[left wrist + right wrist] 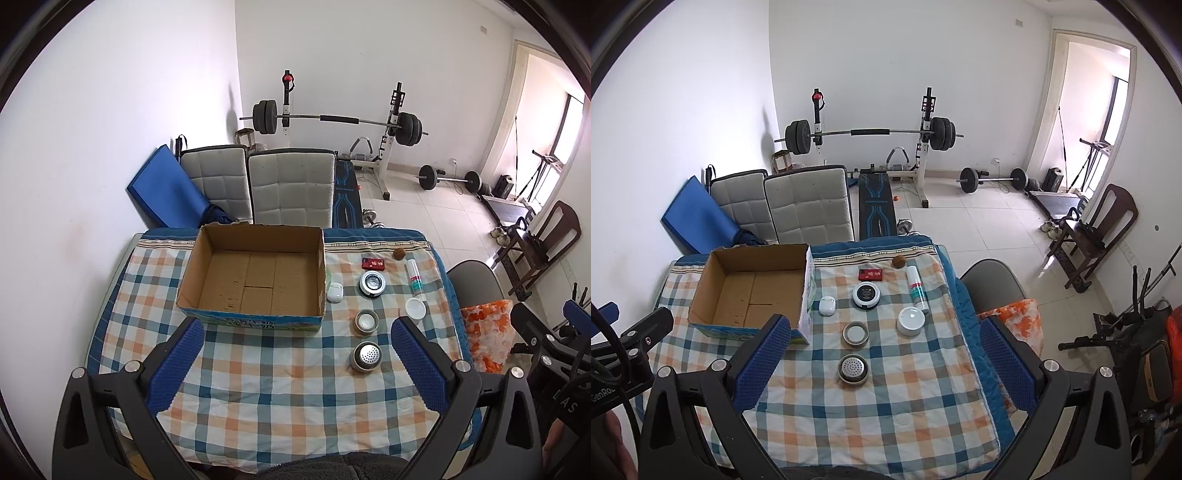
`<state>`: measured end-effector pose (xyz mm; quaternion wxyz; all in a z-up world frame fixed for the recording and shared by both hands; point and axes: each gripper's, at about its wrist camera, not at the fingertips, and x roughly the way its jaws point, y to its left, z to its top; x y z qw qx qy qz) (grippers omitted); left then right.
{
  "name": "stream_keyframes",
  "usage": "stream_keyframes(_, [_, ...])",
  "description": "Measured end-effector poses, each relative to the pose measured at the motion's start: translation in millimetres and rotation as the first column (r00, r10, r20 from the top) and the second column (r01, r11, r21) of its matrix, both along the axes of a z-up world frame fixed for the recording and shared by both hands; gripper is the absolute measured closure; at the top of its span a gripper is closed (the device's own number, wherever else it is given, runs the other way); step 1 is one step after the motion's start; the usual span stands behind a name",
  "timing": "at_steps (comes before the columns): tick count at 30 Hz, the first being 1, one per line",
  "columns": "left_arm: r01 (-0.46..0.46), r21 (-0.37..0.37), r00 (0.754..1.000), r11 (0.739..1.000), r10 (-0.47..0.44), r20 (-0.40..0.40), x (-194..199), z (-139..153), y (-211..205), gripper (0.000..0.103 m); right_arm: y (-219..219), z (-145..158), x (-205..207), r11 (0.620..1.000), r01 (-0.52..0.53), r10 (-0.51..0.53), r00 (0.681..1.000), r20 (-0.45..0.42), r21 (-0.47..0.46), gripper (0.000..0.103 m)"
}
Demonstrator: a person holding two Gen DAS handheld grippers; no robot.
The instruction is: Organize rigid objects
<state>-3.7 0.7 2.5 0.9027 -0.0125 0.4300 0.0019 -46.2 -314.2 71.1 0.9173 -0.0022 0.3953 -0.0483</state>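
Note:
An empty cardboard box [255, 273] [753, 291] stands open on the checked tablecloth [258, 387] [886, 398]. To its right lie a perforated metal lid [365, 355] [853, 369], a metal ring lid [366, 321] [855, 333], a round black-and-silver tin [372, 283] [866, 294], a white earbud case [334, 292] [827, 305], a white round jar [415, 308] [911, 319], a spray tube [414, 277] [916, 287], a red box [373, 263] [870, 274] and a brown ball [399, 253] [898, 261]. My left gripper [295, 369] hovers open above the near table. My right gripper [882, 369] is open too, holding nothing.
Two padded chairs [258, 188] and a blue mat [166, 192] stand behind the table. A grey chair [993, 284] with an orange-patterned cloth [1023, 325] sits at the table's right side. A barbell rack [871, 136], a bench and loose weights fill the tiled floor beyond.

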Motion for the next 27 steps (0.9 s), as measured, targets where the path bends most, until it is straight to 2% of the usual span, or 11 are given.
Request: stream_keyframes(27, [0.010, 0.003, 1.000, 1.000, -0.010, -0.006, 16, 5, -11, 0.000, -4, 5, 1, 1.000, 0.017, -0.017, 1.000, 0.005, 0.001, 0.000])
